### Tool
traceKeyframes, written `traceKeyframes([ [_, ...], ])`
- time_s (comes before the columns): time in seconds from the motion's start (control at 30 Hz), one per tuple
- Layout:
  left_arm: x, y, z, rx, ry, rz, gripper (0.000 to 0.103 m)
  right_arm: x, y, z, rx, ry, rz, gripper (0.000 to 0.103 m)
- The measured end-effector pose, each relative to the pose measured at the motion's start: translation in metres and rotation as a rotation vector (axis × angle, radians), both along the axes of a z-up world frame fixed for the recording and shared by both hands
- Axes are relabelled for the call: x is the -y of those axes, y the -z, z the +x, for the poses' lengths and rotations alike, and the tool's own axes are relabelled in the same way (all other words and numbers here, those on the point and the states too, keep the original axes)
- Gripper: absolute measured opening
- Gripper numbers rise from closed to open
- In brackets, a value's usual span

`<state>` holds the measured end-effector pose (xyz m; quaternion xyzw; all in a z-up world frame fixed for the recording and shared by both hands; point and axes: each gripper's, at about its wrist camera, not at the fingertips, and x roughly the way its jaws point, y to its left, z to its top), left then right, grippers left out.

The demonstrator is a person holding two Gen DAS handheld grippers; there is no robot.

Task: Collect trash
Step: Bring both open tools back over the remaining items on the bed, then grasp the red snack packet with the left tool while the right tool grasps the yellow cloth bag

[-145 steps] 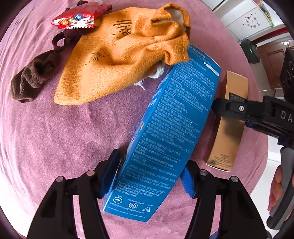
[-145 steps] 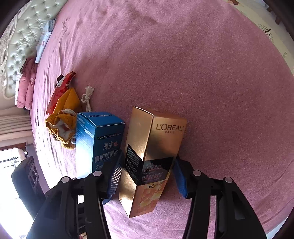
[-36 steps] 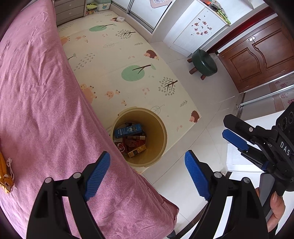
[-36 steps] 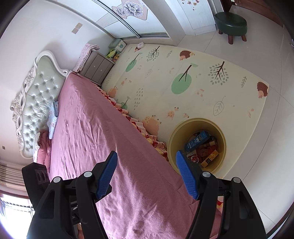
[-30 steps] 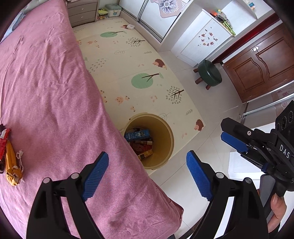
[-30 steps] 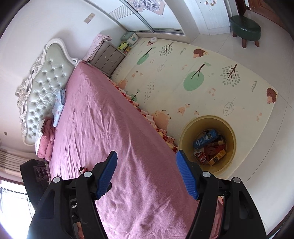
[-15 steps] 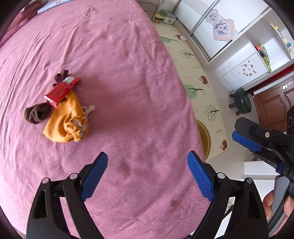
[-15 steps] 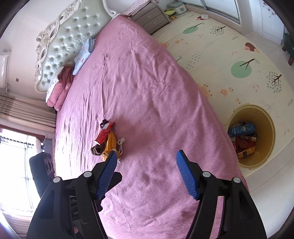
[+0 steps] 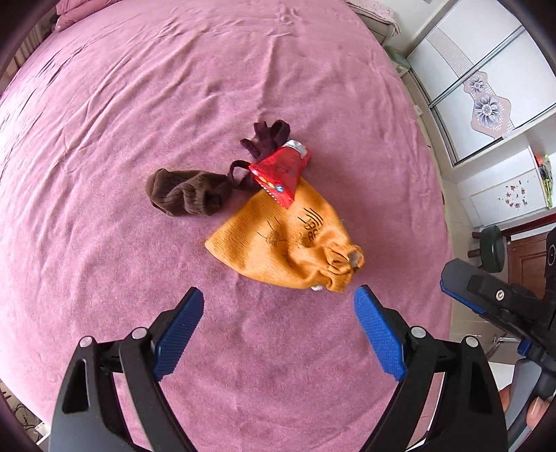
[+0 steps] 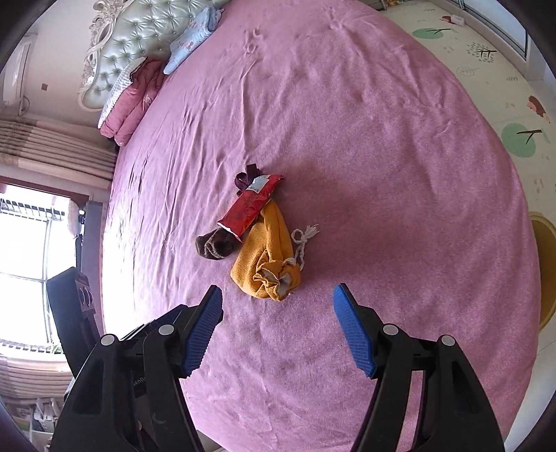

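Observation:
A red snack wrapper (image 9: 280, 174) lies on the pink bed, resting partly on an orange drawstring pouch (image 9: 288, 243) and next to a dark brown sock (image 9: 187, 193). The same wrapper (image 10: 251, 206), pouch (image 10: 267, 257) and sock (image 10: 213, 245) show in the right wrist view. My left gripper (image 9: 278, 330) is open and empty, above the bed just short of the pouch. My right gripper (image 10: 278, 327) is open and empty, also just short of the pouch. The right gripper's fingers (image 9: 486, 295) show at the right edge of the left wrist view.
The pink bedspread (image 10: 347, 121) fills both views. A tufted headboard (image 10: 139, 31) and pillows (image 10: 139, 97) are at the far end. The yellow trash bin's rim (image 10: 545, 264) shows off the bed's right edge, on the patterned floor mat (image 10: 504, 69). A green stool (image 9: 491, 248) stands by the door.
Both grippers have swung from the bin on the floor back over the bed and come closer to the wrapper, pouch and sock. Both stay open and empty.

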<state>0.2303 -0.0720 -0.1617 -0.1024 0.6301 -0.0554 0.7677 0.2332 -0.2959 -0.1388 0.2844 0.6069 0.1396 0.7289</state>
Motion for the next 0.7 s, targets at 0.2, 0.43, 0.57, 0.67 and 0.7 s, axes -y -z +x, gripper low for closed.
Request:
traceKeyframes([
  [0.2, -0.027, 0.022, 0.032, -0.028, -0.034, -0.042, 0.088, -0.022, 0.037, 0.016, -0.073, -0.001, 0.005, 0.065],
  [0.43, -0.038, 0.045, 0.055, -0.063, -0.004, -0.052, 0.088, -0.033, 0.073, 0.032, -0.165, 0.028, 0.061, 0.064],
  [0.57, -0.036, 0.052, 0.066, -0.074, 0.015, -0.061, 0.088, -0.033, 0.085, 0.038, -0.195, 0.023, 0.098, 0.041],
  [0.67, -0.031, 0.053, 0.077, -0.074, 0.017, -0.082, 0.088, -0.018, 0.092, 0.034, -0.225, 0.067, 0.152, 0.037],
  [0.7, -0.029, 0.054, 0.081, -0.075, 0.018, -0.086, 0.088, -0.010, 0.095, 0.031, -0.238, 0.093, 0.175, 0.036],
])
